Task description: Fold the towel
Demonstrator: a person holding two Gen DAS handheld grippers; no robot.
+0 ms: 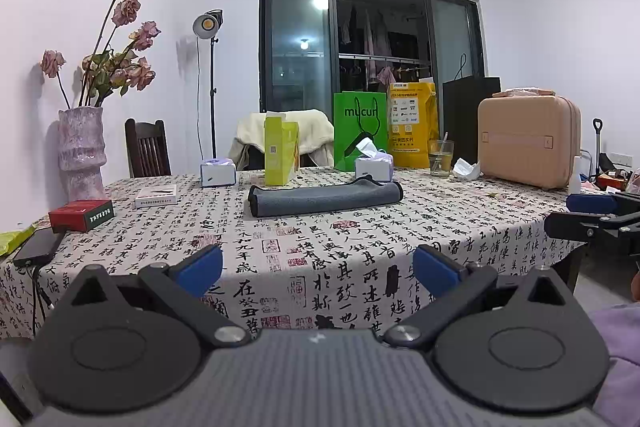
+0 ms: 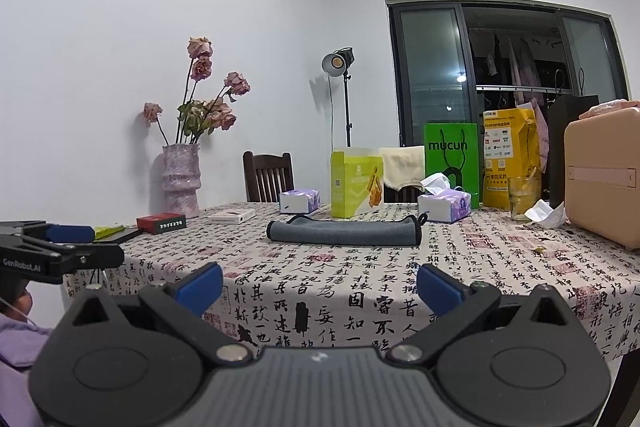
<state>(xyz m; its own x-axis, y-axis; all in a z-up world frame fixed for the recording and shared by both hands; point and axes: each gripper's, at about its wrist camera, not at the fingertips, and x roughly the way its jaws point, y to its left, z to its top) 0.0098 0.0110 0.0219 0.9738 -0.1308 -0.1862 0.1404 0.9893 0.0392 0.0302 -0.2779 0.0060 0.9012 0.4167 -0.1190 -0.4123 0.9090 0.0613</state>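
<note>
A grey towel (image 1: 325, 198) lies folded into a long strip on the calligraphy-print tablecloth (image 1: 320, 247), across the table's middle; it also shows in the right wrist view (image 2: 344, 231). My left gripper (image 1: 318, 271) is open and empty, held back in front of the table's near edge, well short of the towel. My right gripper (image 2: 320, 285) is open and empty too, also off the near edge. The right gripper shows at the right edge of the left wrist view (image 1: 592, 215), and the left gripper at the left edge of the right wrist view (image 2: 60, 247).
Behind the towel stand a yellow-green box (image 1: 280, 153), two tissue packs (image 1: 218, 173) (image 1: 374, 165), a green bag (image 1: 360, 131), a yellow bag (image 1: 412, 123), a glass (image 1: 441, 159) and a beige case (image 1: 528, 141). At the left are a vase of dried roses (image 1: 82, 151), a red box (image 1: 82, 215), a white box (image 1: 156, 195) and a phone (image 1: 38, 247).
</note>
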